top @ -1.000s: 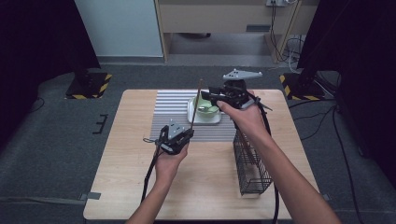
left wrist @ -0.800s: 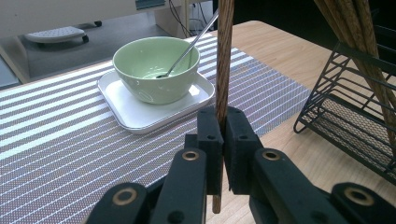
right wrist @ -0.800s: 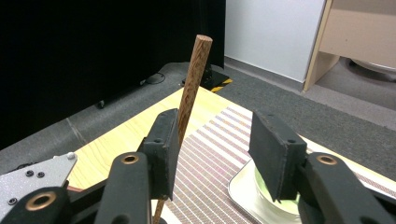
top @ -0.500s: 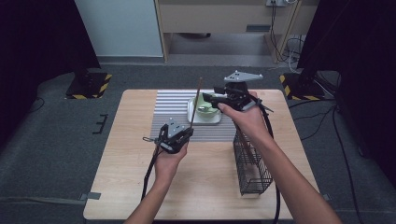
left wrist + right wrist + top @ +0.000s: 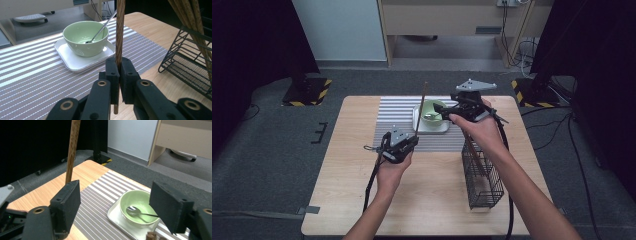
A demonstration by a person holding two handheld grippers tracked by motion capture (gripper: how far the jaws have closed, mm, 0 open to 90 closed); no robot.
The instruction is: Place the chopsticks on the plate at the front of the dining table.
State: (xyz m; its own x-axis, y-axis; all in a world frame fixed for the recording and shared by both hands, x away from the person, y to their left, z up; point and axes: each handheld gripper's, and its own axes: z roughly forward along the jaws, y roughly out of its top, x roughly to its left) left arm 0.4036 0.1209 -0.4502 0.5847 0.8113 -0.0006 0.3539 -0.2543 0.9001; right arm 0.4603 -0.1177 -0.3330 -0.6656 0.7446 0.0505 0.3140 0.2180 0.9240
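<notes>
**Left gripper clamps 1 upright chopstick; right gripper's jaws spread above the bowl**

From the high view I see my left gripper near the middle of the table, at the near edge of the striped placemat. Its jaws are closed tight on 1 brown chopstick, which stands nearly upright and rises past the bowl's left side. In the left gripper view the 2 black pads press on the stick from both sides, and its lower end pokes out just below them.

My right gripper hangs over the far right part of the placemat, just beside the green bowl. Its jaws have just been opening, and in the right gripper view they stand wide apart with nothing between them; the bowl and the placemat show through the gap, well below.

The green bowl sits on a white square tray, which lies on the placemat. A metal spoon rests inside the bowl, its head on the bottom and its handle leaning over the rim.

On the right of the table, under my right forearm, lies a black wire basket. In the left gripper view more brown chopsticks lean out of this basket at a slant, well apart from the one I hold.
</notes>
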